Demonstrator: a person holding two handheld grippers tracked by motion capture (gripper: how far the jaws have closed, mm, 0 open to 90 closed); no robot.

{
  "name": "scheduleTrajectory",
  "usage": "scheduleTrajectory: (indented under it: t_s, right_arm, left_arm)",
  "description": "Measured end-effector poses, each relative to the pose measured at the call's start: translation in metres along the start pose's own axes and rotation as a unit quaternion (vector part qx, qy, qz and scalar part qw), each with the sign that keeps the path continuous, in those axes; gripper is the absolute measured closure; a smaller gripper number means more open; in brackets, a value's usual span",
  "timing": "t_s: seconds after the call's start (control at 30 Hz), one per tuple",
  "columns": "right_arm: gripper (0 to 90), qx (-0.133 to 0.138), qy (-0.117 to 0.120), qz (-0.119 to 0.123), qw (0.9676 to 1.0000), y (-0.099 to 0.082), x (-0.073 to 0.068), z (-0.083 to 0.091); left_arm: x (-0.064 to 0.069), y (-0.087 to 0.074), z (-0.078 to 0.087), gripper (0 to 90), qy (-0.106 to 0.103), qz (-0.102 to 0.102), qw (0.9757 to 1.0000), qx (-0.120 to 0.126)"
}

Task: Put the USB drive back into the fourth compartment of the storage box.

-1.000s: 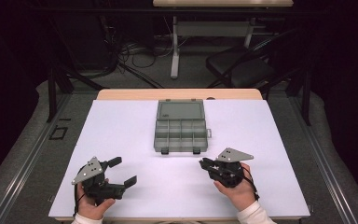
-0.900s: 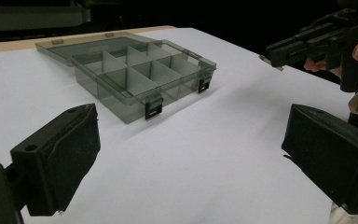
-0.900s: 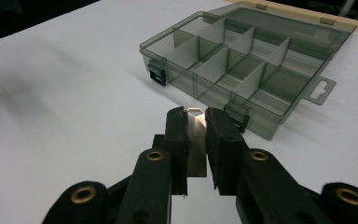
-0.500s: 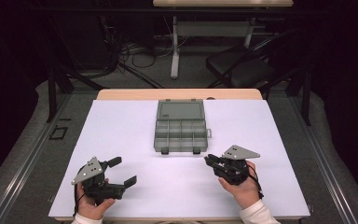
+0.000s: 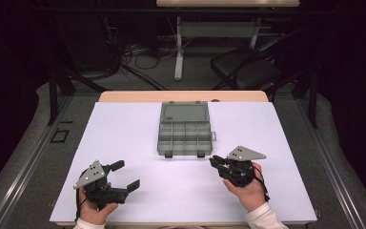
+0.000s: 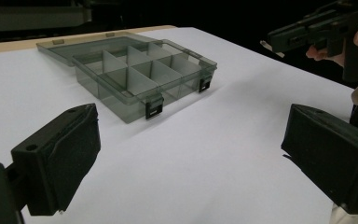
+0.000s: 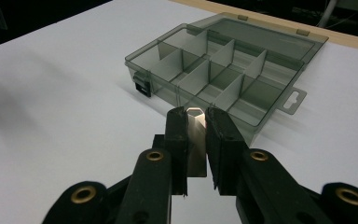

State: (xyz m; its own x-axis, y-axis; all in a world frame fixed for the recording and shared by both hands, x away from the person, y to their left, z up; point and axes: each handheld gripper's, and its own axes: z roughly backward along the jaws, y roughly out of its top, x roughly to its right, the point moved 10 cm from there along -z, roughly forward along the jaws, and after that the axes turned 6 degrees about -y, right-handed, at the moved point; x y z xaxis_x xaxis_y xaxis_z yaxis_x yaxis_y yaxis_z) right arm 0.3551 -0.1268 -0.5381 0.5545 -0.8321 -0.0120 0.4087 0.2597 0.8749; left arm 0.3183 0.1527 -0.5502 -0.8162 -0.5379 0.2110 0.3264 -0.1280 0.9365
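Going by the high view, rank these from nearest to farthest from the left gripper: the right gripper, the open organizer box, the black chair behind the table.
From the left gripper:
1. Right gripper, across the near part of the table.
2. Organizer box, mid-table toward the far edge; its near corner is almost as close, a narrow call.
3. Black chair, on the floor beyond the table.

box: smoky clear plastic organizer box [image 5: 185, 138], mid-table, far half, on white table cover [image 5: 124, 133]
lid: open, flat behind tray, far side
compartments: divided grid, look empty
latches: two black, on near edge
metal piece: small silvery hex-ended piece [image 7: 196, 140], clamped upright in right gripper [image 7: 196, 122], near box's near-right corner
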Motion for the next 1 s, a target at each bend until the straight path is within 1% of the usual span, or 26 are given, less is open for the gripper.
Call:
scheduleTrajectory:
  t_s: [0.2, 0.37, 0.47, 0.6, 0.67, 0.83, 1.0]
  right_arm:
    - [79.5, -0.013, 0.002, 0.003, 0.9999, 0.009, 0.001, -0.004]
    - [79.5, -0.017, 0.002, 0.001, 0.9998, 0.016, 0.005, -0.008]
    - [79.5, -0.026, -0.001, -0.004, 0.9997, 0.022, 0.010, -0.014]
    - [79.5, -0.028, -0.001, -0.011, 0.9996, 0.026, 0.013, -0.018]
    - [79.5, -0.031, -0.001, -0.014, 0.9994, 0.031, 0.017, -0.023]
    - [79.5, -0.045, -0.003, -0.022, 0.9987, 0.037, 0.024, -0.031]
    - [79.5, -0.044, -0.007, -0.034, 0.9984, 0.047, 0.031, -0.036]
  left_arm:
    - [0.000, 0.000, 0.001, 4.2, 0.002, 0.000, 1.0000, 0.002]
    - [0.000, 0.000, 0.001, 4.2, 0.002, 0.000, 1.0000, 0.001]
    - [0.000, 0.000, 0.001, 4.2, 0.002, 0.001, 1.0000, 0.001]
    - [0.000, -0.001, 0.001, 4.2, 0.002, 0.001, 1.0000, 0.000]
    - [0.000, 0.000, 0.001, 4.3, 0.003, 0.002, 1.0000, 0.001]
    - [0.000, 0.000, 0.001, 4.3, 0.004, 0.000, 1.0000, 0.001]
    - [-0.001, -0.001, 0.001, 4.2, 0.004, 0.001, 1.0000, 0.001]
